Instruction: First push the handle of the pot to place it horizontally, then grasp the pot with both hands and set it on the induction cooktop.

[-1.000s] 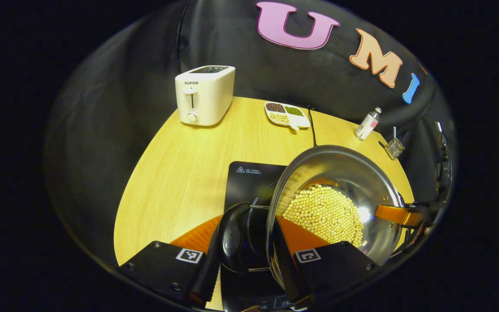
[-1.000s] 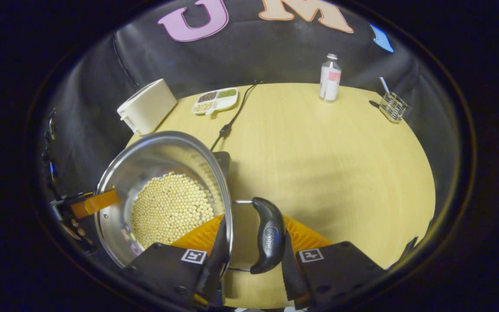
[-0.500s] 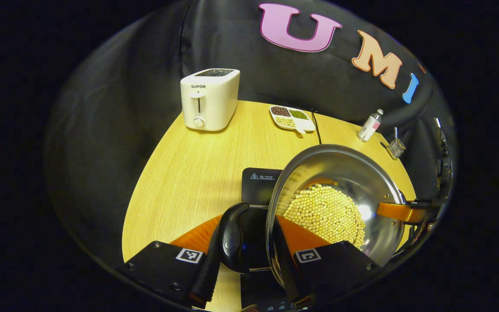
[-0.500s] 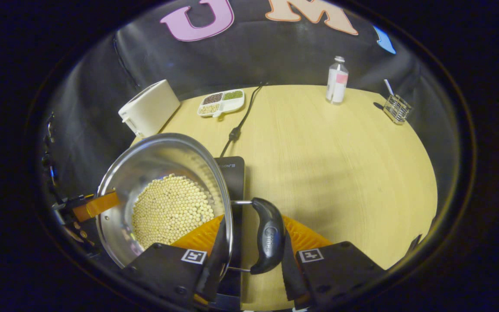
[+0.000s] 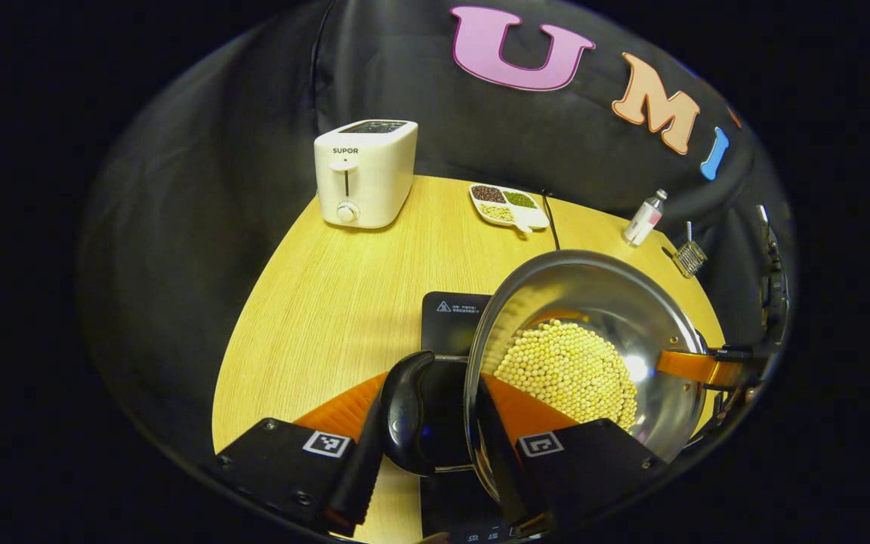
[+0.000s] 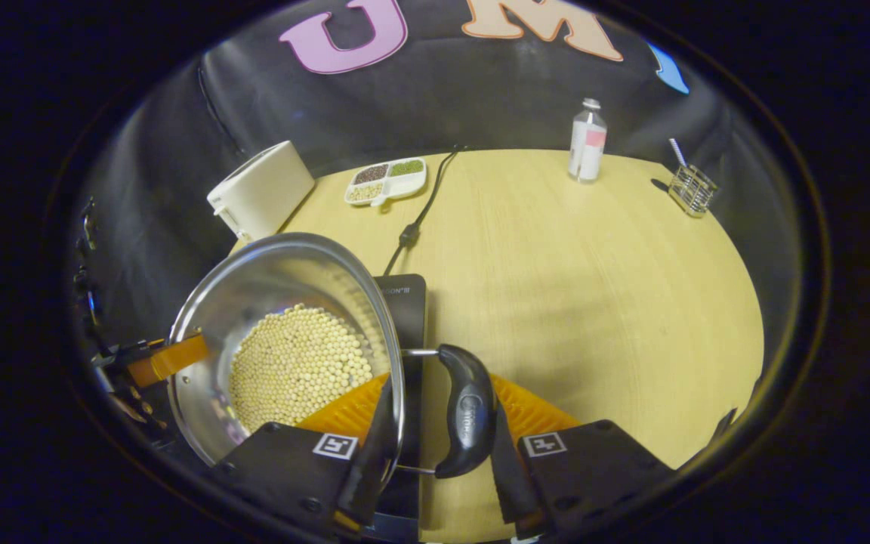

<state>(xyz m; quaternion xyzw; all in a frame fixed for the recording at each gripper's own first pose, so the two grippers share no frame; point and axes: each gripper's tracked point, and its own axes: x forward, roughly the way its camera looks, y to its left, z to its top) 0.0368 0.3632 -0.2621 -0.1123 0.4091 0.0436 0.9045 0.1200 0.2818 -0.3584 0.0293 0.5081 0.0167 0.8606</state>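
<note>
Holding round stainless-steel pot of pale beans [image 5: 593, 332] level over black glass induction cooktop [image 5: 451, 313], left gripper [image 5: 435, 446] and right gripper [image 6: 435, 446] clenched astride rim and black side handles [image 6: 467, 412] for balance.

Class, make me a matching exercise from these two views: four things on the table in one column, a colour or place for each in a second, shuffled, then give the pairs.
Things:
1. toaster
2. pot
3. bottle
4. cooktop

Descriptions:
A. black slab under the pot
B. white, at the table's back corner
C. steel, with pale beans inside
D. upright near the wire rack

Pairs: 1-B, 2-C, 3-D, 4-A
</note>
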